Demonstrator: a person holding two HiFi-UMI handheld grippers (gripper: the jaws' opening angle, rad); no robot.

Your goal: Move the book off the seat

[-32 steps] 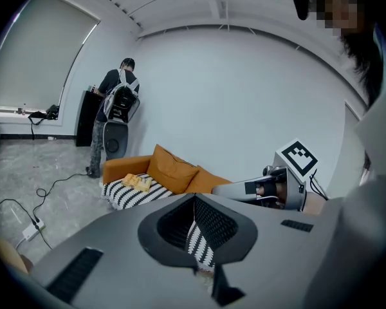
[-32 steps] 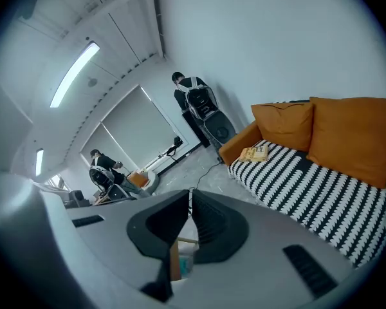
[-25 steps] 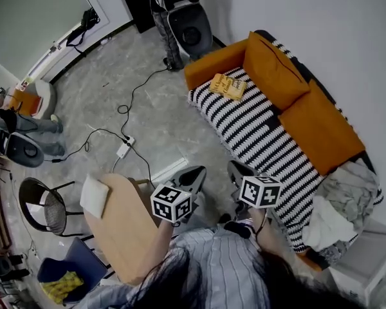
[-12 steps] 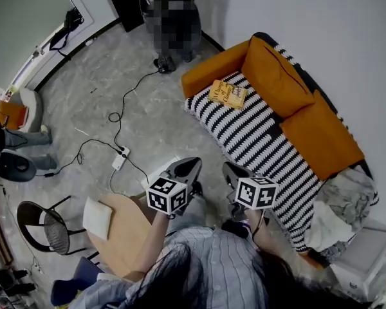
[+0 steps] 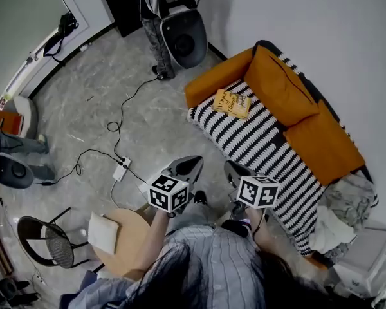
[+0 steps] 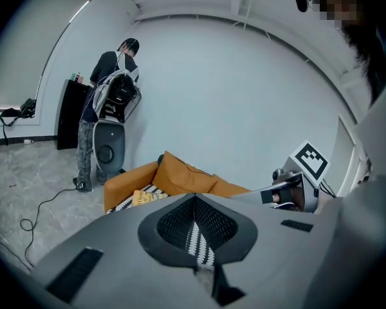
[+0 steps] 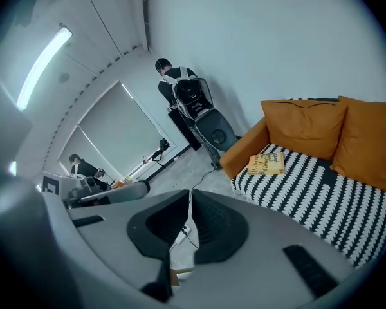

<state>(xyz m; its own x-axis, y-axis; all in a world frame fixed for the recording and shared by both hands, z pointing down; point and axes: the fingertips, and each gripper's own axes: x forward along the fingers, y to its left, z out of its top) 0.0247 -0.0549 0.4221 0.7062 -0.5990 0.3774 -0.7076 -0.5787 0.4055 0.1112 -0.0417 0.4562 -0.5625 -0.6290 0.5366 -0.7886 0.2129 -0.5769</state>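
Observation:
A yellow book (image 5: pixel 232 103) lies flat on the black-and-white striped seat of an orange sofa (image 5: pixel 257 137), near its left armrest. The same book (image 7: pixel 266 163) shows in the right gripper view and the book (image 6: pixel 140 197) shows small in the left gripper view. My left gripper (image 5: pixel 190 164) and right gripper (image 5: pixel 232 168) hover side by side over the floor, well short of the sofa's front edge. Both are shut with nothing between the jaws. The left gripper (image 6: pixel 194 198) points toward the sofa; the right gripper (image 7: pixel 190 195) points left of the book.
A person with a backpack (image 5: pixel 156 18) stands beside a round speaker (image 5: pixel 183 40) past the sofa's armrest. A cable and power strip (image 5: pixel 121 169) trail across the marble floor. A round wooden table (image 5: pixel 125 240) and black chair (image 5: pixel 48 240) sit behind left. Clothes (image 5: pixel 347 201) pile on the sofa's right end.
The view has shifted toward the sofa: the round table and chair slid down and back, the book sits slightly further right in frame. Both grippers stay shut and level.

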